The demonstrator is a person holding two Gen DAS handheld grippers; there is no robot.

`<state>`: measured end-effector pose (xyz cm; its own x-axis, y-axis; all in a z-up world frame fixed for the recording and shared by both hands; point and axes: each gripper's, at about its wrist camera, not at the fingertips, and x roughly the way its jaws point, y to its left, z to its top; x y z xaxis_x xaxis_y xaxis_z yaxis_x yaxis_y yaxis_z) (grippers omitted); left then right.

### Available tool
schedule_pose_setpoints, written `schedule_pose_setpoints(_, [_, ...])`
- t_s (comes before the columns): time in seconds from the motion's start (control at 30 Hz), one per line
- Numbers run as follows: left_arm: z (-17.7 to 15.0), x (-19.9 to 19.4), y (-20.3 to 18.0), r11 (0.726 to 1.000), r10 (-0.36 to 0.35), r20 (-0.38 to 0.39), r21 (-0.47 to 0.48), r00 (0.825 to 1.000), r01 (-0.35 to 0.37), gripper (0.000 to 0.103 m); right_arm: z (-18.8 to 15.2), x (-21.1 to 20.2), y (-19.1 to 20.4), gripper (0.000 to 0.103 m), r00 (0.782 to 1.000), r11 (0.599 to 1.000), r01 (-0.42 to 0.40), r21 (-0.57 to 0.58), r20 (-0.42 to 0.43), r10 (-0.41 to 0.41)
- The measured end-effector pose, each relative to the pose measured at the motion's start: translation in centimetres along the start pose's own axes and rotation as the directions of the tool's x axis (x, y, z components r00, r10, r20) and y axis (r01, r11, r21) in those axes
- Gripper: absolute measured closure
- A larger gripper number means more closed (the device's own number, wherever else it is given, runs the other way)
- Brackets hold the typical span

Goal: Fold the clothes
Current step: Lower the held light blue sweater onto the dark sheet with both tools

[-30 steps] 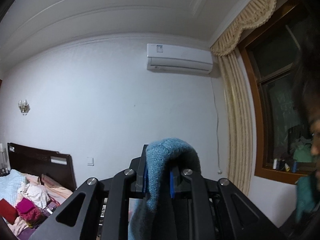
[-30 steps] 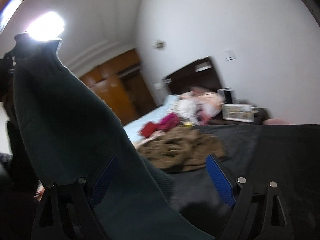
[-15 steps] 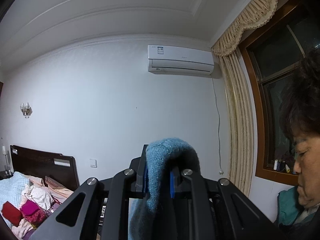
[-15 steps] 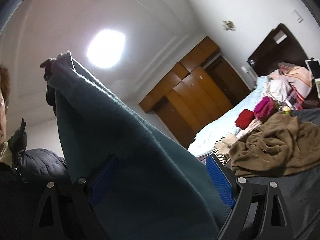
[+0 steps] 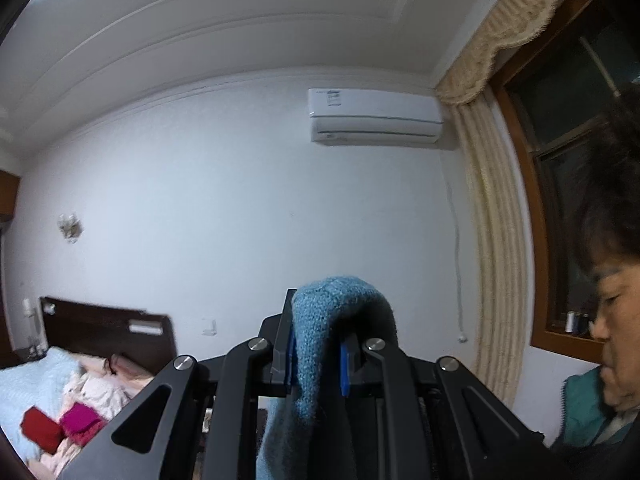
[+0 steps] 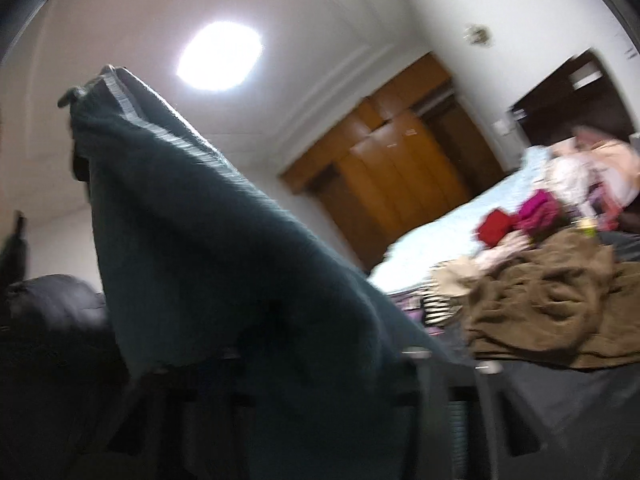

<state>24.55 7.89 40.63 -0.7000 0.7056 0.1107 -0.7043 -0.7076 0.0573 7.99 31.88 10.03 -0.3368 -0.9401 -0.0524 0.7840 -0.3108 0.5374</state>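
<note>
L gripper (image 5: 316, 356) clenched on a bunched fold of the teal sweater (image 5: 320, 344), held up high; knit humps over the blue pads and hangs down behind. R gripper (image 6: 320, 360) low in its view, blurred, cloth draped over it; can't tell if it's clamped or slack. Sweater (image 6: 208, 248) stretches from there up to a raised corner with a pale edge stripe. So: garment in air, not flat. Looks thick, soft, fuzzy knit, some weight, will sag and stretch, unlikely to slip. Best held at seams/shoulders or hem edge, not mid-panel. Beyond: brown garment (image 6: 552, 304) heaped on dark surface, red and pink clothes (image 6: 516, 220) on bed, wardrobe (image 6: 392, 176) at back.
</note>
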Motion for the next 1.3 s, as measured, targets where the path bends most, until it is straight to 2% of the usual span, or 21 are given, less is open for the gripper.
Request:
schedule_pose_setpoints(0.03, [-0.3, 0.2, 0.5, 1.000, 0.013, -0.008, -0.014, 1.000, -0.014, 0.085, 0.2, -0.8, 0.5, 0.081, 0.997, 0.998, 0.070, -0.009, 0.018, -0.070])
schedule_pose_setpoints(0.07, [-0.6, 0.3, 1.0, 0.999, 0.027, -0.015, -0.030, 1.000, -0.028, 0.085, 0.5, -1.7, 0.9, 0.083, 0.988, 0.989, 0.150, -0.011, 0.046, -0.149])
schedule_pose_setpoints(0.1, [-0.9, 0.4, 1.7, 0.998, 0.049, -0.022, -0.045, 0.999, -0.050, 0.085, 0.8, -2.8, 1.3, 0.086, 0.969, 0.972, 0.235, -0.009, 0.080, -0.234])
schedule_pose_setpoints(0.13, [-1.3, 0.5, 2.2, 0.996, 0.068, -0.028, -0.056, 0.997, -0.069, 0.085, 1.3, -4.0, 1.9, 0.086, 0.936, 0.943, 0.334, -0.014, 0.123, -0.329])
schedule_pose_setpoints(0.17, [-1.6, 0.6, 2.8, 0.994, 0.086, -0.036, -0.071, 0.996, -0.089, 0.085, 1.8, -5.4, 2.9, 0.086, 0.885, 0.897, 0.441, -0.022, 0.176, -0.431])
schedule_pose_setpoints(0.23, [-2.6, 0.9, 4.0, 0.986, 0.129, -0.053, -0.102, 0.990, -0.134, 0.085, 2.7, -7.9, 4.9, 0.087, 0.759, 0.784, 0.620, -0.027, 0.275, -0.590])
schedule_pose_setpoints(0.27, [-3.0, 1.1, 4.5, 0.981, 0.147, -0.061, -0.115, 0.987, -0.153, 0.085, 3.1, -8.8, 6.2, 0.087, 0.697, 0.728, 0.684, -0.035, 0.325, -0.639])
schedule_pose_setpoints(0.3, [-3.5, 1.2, 5.1, 0.976, 0.160, -0.070, -0.135, 0.985, -0.168, 0.085, 3.5, -9.6, 7.7, 0.087, 0.624, 0.661, 0.749, -0.043, 0.381, -0.682])
schedule_pose_setpoints(0.37, [-4.5, 1.7, 6.0, 0.970, 0.173, -0.084, -0.161, 0.981, -0.184, 0.085, 4.3, -11.2, 11.0, 0.087, 0.464, 0.508, 0.860, -0.050, 0.493, -0.736])
schedule_pose_setpoints(0.4, [-5.1, 1.9, 6.4, 0.966, 0.174, -0.087, -0.176, 0.981, -0.187, 0.085, 4.6, -11.6, 12.7, 0.088, 0.402, 0.441, 0.895, -0.061, 0.539, -0.740])
schedule_pose_setpoints(0.5, [-6.1, 1.8, 6.7, 0.961, 0.177, -0.064, -0.205, 0.982, -0.187, 0.085, 5.3, -11.7, 16.9, 0.088, 0.262, 0.267, 0.959, -0.090, 0.641, -0.722])
schedule_pose_setpoints(0.57, [-6.6, 1.8, 6.6, 0.960, 0.164, -0.053, -0.222, 0.985, -0.172, 0.085, 5.3, -11.2, 19.5, 0.089, 0.162, 0.129, 0.987, -0.100, 0.708, -0.688])
schedule_pose_setpoints(0.6, [-6.7, 2.1, 6.6, 0.960, 0.155, -0.050, -0.228, 0.987, -0.163, 0.085, 5.3, -11.1, 20.5, 0.089, 0.126, 0.084, 0.992, -0.094, 0.733, -0.668])
schedule_pose_setpoints(0.8, [-7.0, 1.1, 5.3, 0.969, 0.083, 0.022, -0.236, 0.996, -0.075, 0.085, 4.7, -11.7, 24.6, 0.089, -0.003, -0.047, 0.998, -0.031, 0.811, -0.585])
schedule_pose_setpoints(0.97, [-6.1, 0.3, 4.1, 0.978, 0.042, 0.077, -0.206, 0.996, -0.026, 0.085, 2.6, -11.7, 28.0, 0.089, -0.091, -0.182, 0.983, -0.005, 0.853, -0.513])
schedule_pose_setpoints(1.03, [-5.7, -0.1, 3.6, 0.981, 0.026, 0.098, -0.194, 0.995, -0.006, 0.085, 1.7, -12.0, 29.3, 0.089, -0.115, -0.240, 0.971, -0.008, 0.860, -0.497])
schedule_pose_setpoints(1.17, [-5.8, 0.2, 3.2, 0.982, -0.005, 0.095, -0.189, 0.995, 0.023, 0.085, 0.6, -12.6, 30.7, 0.089, -0.135, -0.287, 0.958, -0.021, 0.849, -0.510])
schedule_pose_setpoints(1.3, [-7.2, 2.9, 2.8, 0.983, -0.032, 0.025, -0.178, 0.999, 0.036, 0.084, -0.3, -13.2, 30.1, 0.089, -0.190, -0.342, 0.940, -0.007, 0.823, -0.536])
